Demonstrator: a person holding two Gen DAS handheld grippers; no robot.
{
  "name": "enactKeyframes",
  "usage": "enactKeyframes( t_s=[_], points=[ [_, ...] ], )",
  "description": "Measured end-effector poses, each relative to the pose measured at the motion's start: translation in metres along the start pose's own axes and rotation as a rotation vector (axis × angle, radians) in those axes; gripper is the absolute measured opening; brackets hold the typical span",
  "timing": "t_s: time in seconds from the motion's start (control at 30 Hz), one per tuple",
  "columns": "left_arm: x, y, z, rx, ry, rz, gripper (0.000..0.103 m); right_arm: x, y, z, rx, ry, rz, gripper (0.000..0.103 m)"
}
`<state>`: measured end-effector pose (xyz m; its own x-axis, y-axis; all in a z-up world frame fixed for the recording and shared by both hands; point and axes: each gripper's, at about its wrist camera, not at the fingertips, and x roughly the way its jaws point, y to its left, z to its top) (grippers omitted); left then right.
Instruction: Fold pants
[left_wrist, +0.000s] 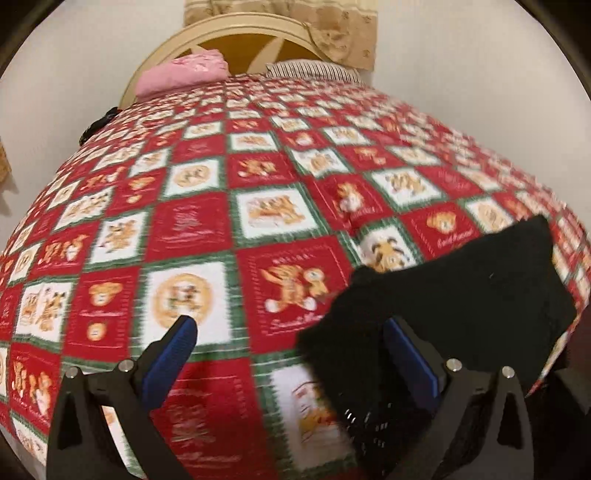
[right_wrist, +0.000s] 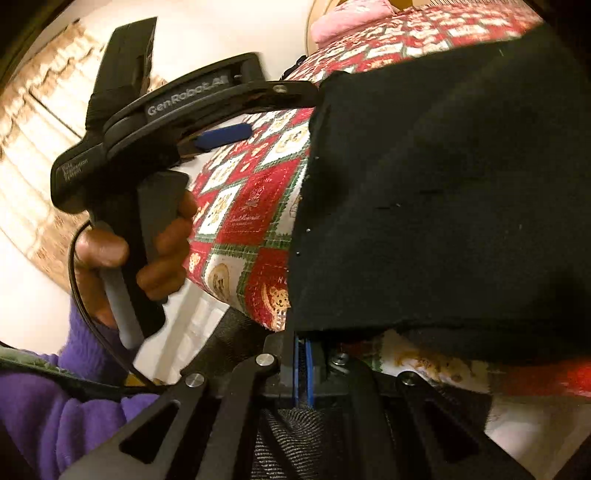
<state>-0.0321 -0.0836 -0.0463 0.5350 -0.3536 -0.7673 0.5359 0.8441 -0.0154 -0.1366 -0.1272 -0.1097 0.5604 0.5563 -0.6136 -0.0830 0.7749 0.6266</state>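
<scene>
**Colours on the bed**

We see plain black cloth pants (left_wrist: 461, 295) on a quilted bedspread (left_wrist: 221, 184) of red and white squares with green borders and tan bears. Our claw pads (left_wrist: 168, 354) are blue; a folded cloth (left_wrist: 181, 74) is pink, a fuzzy sleeve (right_wrist: 48, 417) purple.

Left hand-held gripper (left_wrist: 295, 339) agape, right (right_wrist: 303, 350) clamped

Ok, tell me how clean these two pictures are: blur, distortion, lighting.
Left wrist view: motion blur smears the quilt's squares, the fisheye bulges the bed into a dome, and the black pants show no detail. Right wrist view: sharper on the left gripper's lettering, warm yellowish light, pants a near-featureless dark mass, soft at the bottom right.
</scene>
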Motion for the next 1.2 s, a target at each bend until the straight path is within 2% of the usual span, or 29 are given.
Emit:
enactKeyframes(
  t_s=[0.13, 0.2, 0.27, 0.3, 0.4, 0.5, 0.57, 0.67, 0.7, 0.8, 0.93, 1.0, 1.07, 1.17, 1.2],
  points=[
    [0.021, -0.005, 0.0, -0.005, 0.001, 0.037, 0.103, -0.005, 0.004, -0.004, -0.028, 0.015, -0.039, 0.003],
    [0.026, -0.001, 0.004, -0.03, -0.001, 0.046, 0.103, 0.0, 0.002, -0.006, -0.016, 0.035, -0.027, 0.001],
    [0.031, 0.002, 0.007, -0.041, 0.002, 0.062, 0.103, 0.026, 0.002, -0.016, -0.025, 0.129, -0.047, 0.0],
    [0.033, 0.003, 0.009, -0.045, 0.013, 0.053, 0.103, 0.031, 0.003, -0.017, -0.033, 0.136, -0.054, 0.0],
    [0.03, 0.007, 0.006, -0.05, 0.013, 0.03, 0.103, 0.002, 0.007, -0.007, -0.058, -0.006, -0.03, 0.0],
    [0.031, 0.011, 0.004, -0.077, 0.018, 0.0, 0.103, -0.047, 0.01, 0.003, -0.066, -0.148, 0.029, 0.0],
    [0.033, 0.014, 0.004, -0.1, 0.023, -0.017, 0.103, -0.073, 0.015, 0.012, -0.107, -0.219, -0.014, 0.0],
    [0.032, 0.012, 0.004, -0.091, 0.02, -0.012, 0.103, -0.079, 0.007, 0.023, -0.1, -0.253, -0.049, 0.0],
    [0.031, 0.011, 0.004, -0.083, 0.018, -0.007, 0.103, -0.075, 0.001, 0.028, -0.083, -0.249, -0.063, 0.0],
    [0.026, 0.009, 0.004, -0.055, 0.016, 0.006, 0.103, -0.046, -0.017, 0.02, -0.046, -0.121, -0.145, 0.001],
    [0.014, 0.011, 0.001, -0.042, 0.019, 0.002, 0.103, -0.051, -0.023, 0.004, -0.015, -0.063, -0.124, 0.0],
    [0.004, 0.013, -0.002, -0.037, 0.016, -0.007, 0.103, -0.079, -0.021, 0.009, -0.03, -0.143, -0.141, 0.0],
    [-0.01, 0.014, -0.006, -0.038, -0.01, -0.021, 0.103, -0.126, -0.022, 0.017, -0.032, -0.274, -0.153, 0.0],
    [-0.022, 0.016, -0.011, -0.07, -0.047, -0.038, 0.103, -0.177, -0.035, 0.032, -0.022, -0.461, -0.269, 0.001],
    [-0.022, 0.017, -0.01, -0.079, -0.05, -0.043, 0.103, -0.194, -0.045, 0.039, -0.007, -0.525, -0.347, 0.007]
  ],
)
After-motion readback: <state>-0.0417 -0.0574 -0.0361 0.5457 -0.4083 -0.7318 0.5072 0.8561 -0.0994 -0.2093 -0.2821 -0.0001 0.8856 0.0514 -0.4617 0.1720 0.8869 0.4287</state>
